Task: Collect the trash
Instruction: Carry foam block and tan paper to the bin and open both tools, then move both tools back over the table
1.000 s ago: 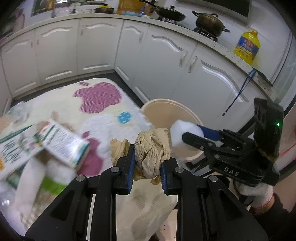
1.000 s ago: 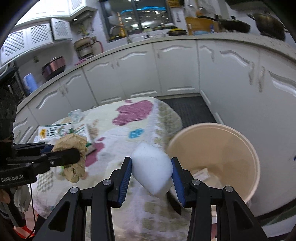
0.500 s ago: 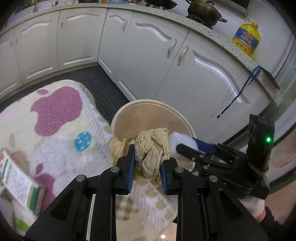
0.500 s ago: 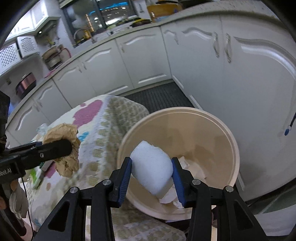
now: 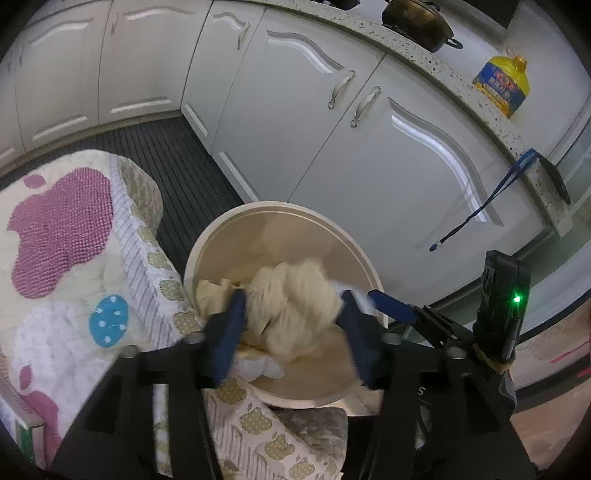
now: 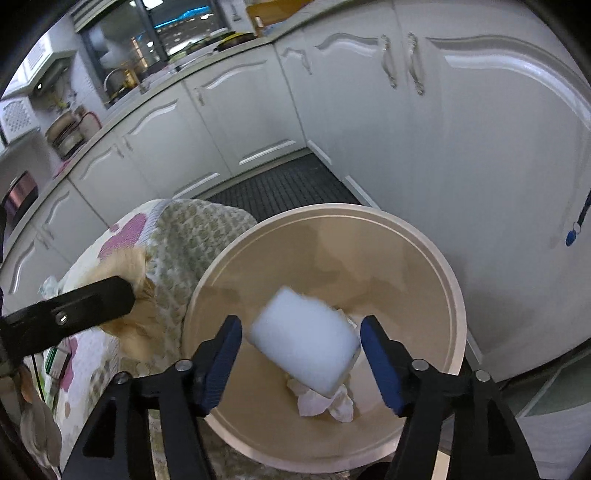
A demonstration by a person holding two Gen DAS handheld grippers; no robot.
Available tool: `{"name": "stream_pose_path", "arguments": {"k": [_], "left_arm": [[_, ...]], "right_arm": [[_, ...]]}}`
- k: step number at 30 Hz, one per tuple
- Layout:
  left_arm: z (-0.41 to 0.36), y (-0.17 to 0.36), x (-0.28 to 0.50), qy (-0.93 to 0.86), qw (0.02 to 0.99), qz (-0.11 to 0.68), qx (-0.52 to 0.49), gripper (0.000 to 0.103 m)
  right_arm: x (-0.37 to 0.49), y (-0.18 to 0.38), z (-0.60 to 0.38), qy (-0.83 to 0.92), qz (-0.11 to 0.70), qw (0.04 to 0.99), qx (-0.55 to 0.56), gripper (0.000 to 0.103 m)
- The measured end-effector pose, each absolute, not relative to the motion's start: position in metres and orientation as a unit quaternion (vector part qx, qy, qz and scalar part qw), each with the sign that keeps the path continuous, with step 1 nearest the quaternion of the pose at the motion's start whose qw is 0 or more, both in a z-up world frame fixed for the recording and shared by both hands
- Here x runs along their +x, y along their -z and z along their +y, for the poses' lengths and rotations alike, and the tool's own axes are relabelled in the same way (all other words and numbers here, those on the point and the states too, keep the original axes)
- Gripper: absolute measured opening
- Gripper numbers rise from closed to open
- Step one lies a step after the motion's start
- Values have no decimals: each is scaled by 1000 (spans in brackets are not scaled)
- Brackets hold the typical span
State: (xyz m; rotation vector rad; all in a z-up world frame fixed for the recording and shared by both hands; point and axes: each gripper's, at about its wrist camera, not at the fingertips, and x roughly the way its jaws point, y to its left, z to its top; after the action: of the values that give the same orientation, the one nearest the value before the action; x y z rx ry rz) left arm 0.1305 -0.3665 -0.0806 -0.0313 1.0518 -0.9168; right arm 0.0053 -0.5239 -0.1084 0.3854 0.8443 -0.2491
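Note:
A beige round bin (image 5: 225, 236) (image 6: 448, 284) stands on the floor beside the covered table. My left gripper (image 5: 291, 325) is open over the bin's near edge, and a crumpled brown paper wad (image 5: 291, 310) hangs blurred between its spread fingers. My right gripper (image 6: 301, 350) is open above the bin, and a white foam block (image 6: 303, 343) is loose and blurred between its fingers. White crumpled paper (image 6: 325, 402) lies at the bin's bottom. The left gripper's finger (image 6: 74, 310) and the brown wad (image 6: 129, 266) also show in the right wrist view.
A patterned cloth (image 5: 66, 258) covers the table left of the bin. White kitchen cabinets (image 5: 369, 147) stand close behind the bin. A yellow oil bottle (image 5: 502, 85) and a pot (image 5: 417, 22) stand on the counter. A dark ribbed floor mat (image 6: 280, 188) lies beyond.
Both grippers moved over the bin and opened. The brown paper wad and the white foam block have come free of the fingers.

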Motion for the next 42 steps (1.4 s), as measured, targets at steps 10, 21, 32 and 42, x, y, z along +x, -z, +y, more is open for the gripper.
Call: {"name": "stream_pose_path", "arguments": {"k": [10,21,32,42], "left_arm": [[-358,75,124,414,779,472,-2,60],[-335,61,107,401,797,451,7,60],[-293,45,86,375,820,431,10,60],[-240,29,68,348,839,418,-4,60]], "right_arm": [[1,104,-523,123,400,887,196,67],[-3,94,-502,114,394,895,175,69],[-13,75,-468,90,381,906,161,70],[-18,57,-423,50,371,917,141,72]]}}
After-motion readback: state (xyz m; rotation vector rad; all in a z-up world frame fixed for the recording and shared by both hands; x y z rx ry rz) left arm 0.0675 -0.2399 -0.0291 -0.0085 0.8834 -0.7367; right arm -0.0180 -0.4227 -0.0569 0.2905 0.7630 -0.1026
